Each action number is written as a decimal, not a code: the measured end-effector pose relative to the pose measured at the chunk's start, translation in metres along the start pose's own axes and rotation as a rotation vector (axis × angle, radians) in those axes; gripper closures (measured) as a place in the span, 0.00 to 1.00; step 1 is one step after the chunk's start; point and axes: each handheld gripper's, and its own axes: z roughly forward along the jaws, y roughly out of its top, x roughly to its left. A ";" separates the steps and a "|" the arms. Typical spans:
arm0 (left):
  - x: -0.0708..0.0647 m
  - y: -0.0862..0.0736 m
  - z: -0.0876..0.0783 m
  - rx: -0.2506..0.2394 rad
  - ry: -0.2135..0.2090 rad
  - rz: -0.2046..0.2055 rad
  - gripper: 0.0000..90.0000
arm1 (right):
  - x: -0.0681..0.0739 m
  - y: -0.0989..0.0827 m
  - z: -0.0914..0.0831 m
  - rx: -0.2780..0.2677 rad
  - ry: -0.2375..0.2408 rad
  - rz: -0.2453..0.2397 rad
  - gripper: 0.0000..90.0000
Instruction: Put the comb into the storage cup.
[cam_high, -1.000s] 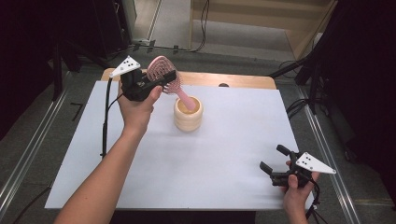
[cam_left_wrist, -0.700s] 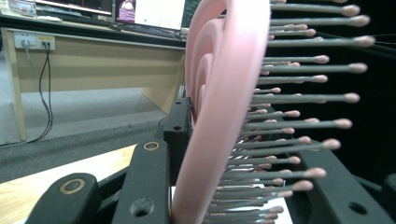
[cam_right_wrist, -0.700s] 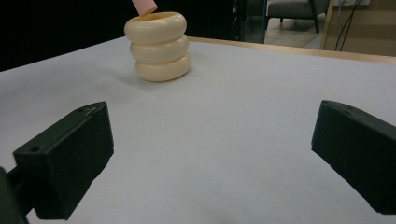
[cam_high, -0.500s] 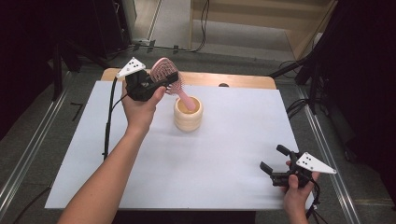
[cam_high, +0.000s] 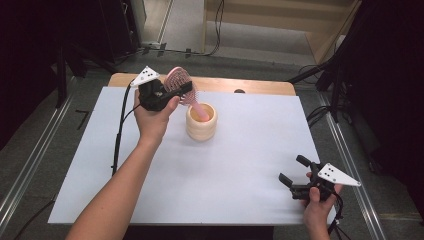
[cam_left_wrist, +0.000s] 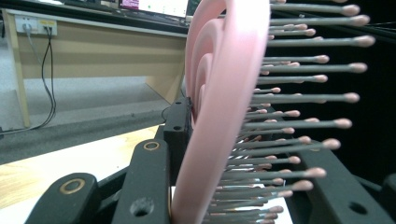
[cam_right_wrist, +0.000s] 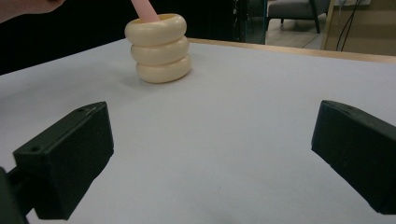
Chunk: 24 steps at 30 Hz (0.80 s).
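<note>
A pink hairbrush (cam_high: 177, 79) with grey, pink-tipped bristles is clamped by its head in my left gripper (cam_high: 182, 89), which is shut on it at the table's back left. The brush handle slants down into a cream ribbed cup (cam_high: 201, 127). In the left gripper view the brush head (cam_left_wrist: 219, 93) stands edge-on between the black jaws of the left gripper (cam_left_wrist: 243, 182). My right gripper (cam_high: 291, 168) rests near the front right corner, open with nothing between its jaws. The right gripper view looks past the right gripper (cam_right_wrist: 210, 154) across bare table to the cup (cam_right_wrist: 159, 51) and the pink handle (cam_right_wrist: 142, 9).
A white sheet (cam_high: 240, 165) covers the table, with a wooden strip (cam_high: 250, 86) showing along the far edge. The left gripper's black cable (cam_high: 119, 135) trails down the left side of the sheet. Dark stands and floor cables surround the table.
The left hand and the brush have shifted only slightly. The right gripper has stayed where it was.
</note>
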 end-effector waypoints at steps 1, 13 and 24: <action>0.000 -0.001 0.001 0.002 0.001 -0.001 0.71 | 0.000 0.000 0.000 0.000 0.000 0.000 0.00; 0.003 -0.015 0.010 0.025 0.003 -0.011 0.71 | 0.000 0.000 0.000 -0.001 -0.001 -0.002 0.00; 0.000 -0.022 0.016 0.043 0.000 -0.005 0.71 | 0.000 0.000 0.000 -0.001 -0.005 -0.004 0.00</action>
